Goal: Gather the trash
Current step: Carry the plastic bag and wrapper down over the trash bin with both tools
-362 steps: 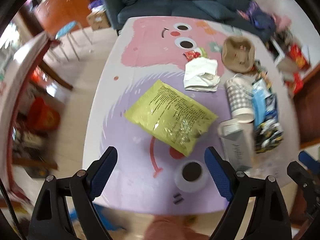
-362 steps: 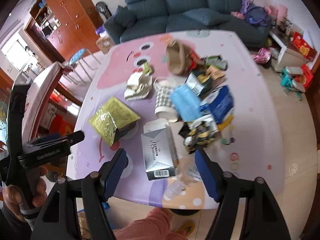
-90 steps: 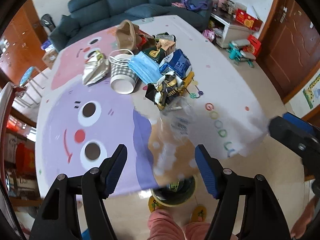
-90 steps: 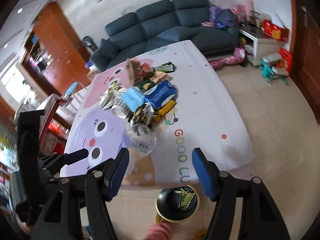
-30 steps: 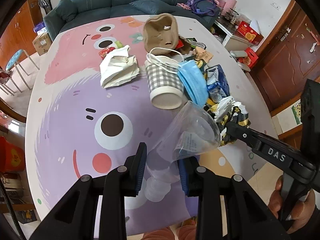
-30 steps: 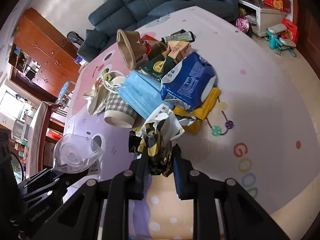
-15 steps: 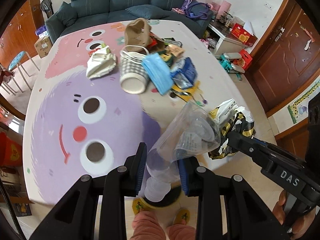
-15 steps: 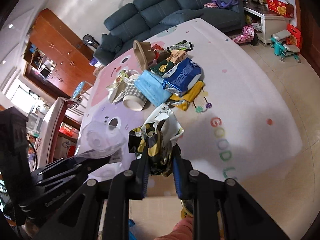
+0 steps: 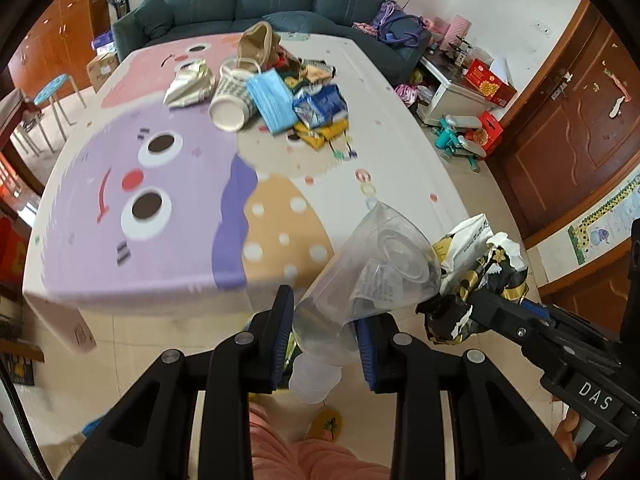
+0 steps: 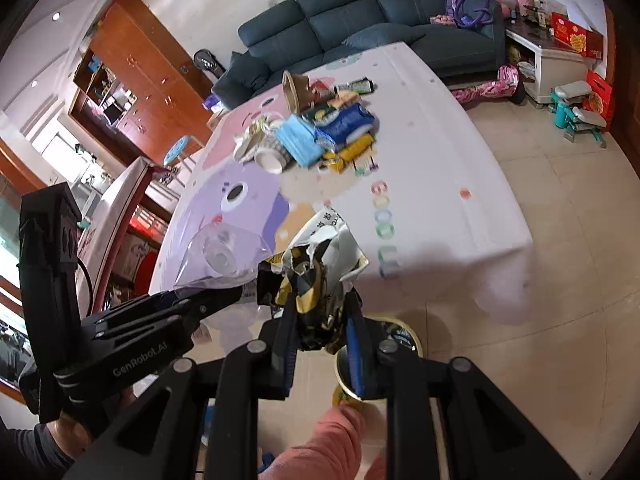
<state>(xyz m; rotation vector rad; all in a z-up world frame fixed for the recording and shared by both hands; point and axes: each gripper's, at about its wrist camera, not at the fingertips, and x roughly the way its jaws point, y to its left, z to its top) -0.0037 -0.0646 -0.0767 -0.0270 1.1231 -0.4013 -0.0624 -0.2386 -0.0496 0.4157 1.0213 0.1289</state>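
One bottle (image 9: 360,280), one wrapper (image 9: 476,280), one cup (image 9: 232,100).

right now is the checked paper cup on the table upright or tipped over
Tipped over: the checked paper cup lies on its side on the table, open mouth towards the camera, a blue face mask against it.

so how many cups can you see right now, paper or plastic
2. A checked paper cup lies on its side in the trash pile on the table. A clear plastic cup is clamped in the left gripper. The pile may hide others.
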